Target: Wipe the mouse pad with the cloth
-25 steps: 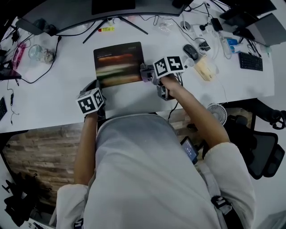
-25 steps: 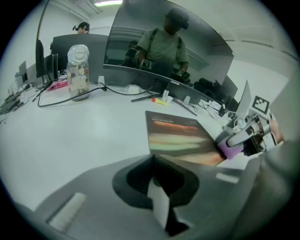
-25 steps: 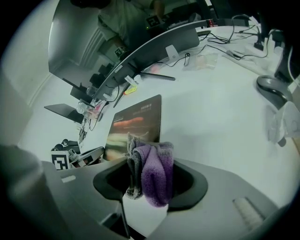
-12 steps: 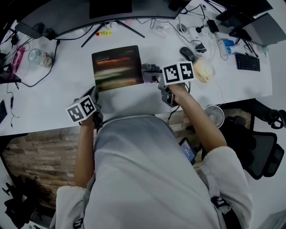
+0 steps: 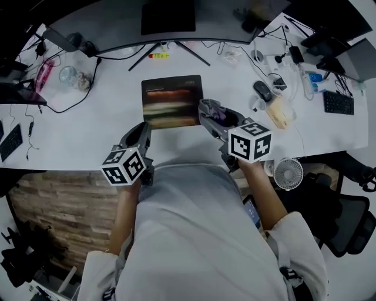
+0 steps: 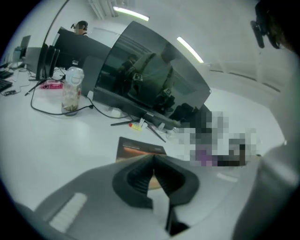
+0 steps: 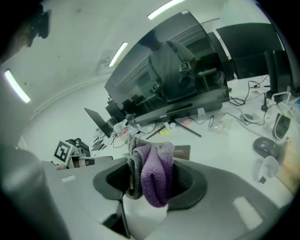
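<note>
- White desk (image 5: 88,132), messy with cables, and a monitor (image 5: 167,14) at the far edge. From the head view, the mouse pad (image 5: 172,101) lies flat in the middle. The right gripper (image 5: 210,110) hangs just beside its right edge with the cloth (image 5: 216,111) bunched in it. The left gripper (image 5: 143,130) sits near the pad's near-left corner, not touching it.
- Left gripper view: the left gripper (image 6: 153,161) has its jaws together with nothing in them. The pad (image 6: 138,149) shows just past the tips.
- Right gripper view: the right gripper (image 7: 143,185) is clamped on the purple-and-grey cloth (image 7: 157,178), wadded into a lump, with a strip of pad (image 7: 182,152) behind it.
- What I'd worry about: nothing pins the pad, so I reckon a wipe could just shove it across the slick desk. The wad also sticks out so little that the jaw tips might scrape. A wide swing right could clip the mouse (image 5: 262,90).
</note>
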Demonstrator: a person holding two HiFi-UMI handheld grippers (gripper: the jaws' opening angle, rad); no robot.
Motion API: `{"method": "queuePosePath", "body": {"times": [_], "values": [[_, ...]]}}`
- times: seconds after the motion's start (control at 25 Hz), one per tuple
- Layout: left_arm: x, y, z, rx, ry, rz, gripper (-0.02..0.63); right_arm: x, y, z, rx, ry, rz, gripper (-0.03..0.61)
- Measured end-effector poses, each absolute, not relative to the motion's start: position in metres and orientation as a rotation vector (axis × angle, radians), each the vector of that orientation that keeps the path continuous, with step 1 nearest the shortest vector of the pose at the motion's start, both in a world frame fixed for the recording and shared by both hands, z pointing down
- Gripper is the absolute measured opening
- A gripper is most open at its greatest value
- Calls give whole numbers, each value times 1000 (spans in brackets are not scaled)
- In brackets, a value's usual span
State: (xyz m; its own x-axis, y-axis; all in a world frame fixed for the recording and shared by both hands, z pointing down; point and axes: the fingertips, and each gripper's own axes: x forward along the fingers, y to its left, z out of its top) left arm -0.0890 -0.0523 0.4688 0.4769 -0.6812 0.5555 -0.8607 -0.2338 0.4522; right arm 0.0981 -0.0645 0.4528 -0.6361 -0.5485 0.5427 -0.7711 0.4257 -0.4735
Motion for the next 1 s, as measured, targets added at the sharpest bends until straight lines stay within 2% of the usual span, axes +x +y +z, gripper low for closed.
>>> {"method": "queuePosePath", "body": {"times": [0.4, 1.0], "values": [[-70, -52, 368, 2309, -1393, 177, 0, 101, -50, 375, 1209, -2614, 757, 203], [-70, -49, 340, 2411, -1480, 176, 0, 100, -50, 344, 1169, -2667, 605, 189]]}}
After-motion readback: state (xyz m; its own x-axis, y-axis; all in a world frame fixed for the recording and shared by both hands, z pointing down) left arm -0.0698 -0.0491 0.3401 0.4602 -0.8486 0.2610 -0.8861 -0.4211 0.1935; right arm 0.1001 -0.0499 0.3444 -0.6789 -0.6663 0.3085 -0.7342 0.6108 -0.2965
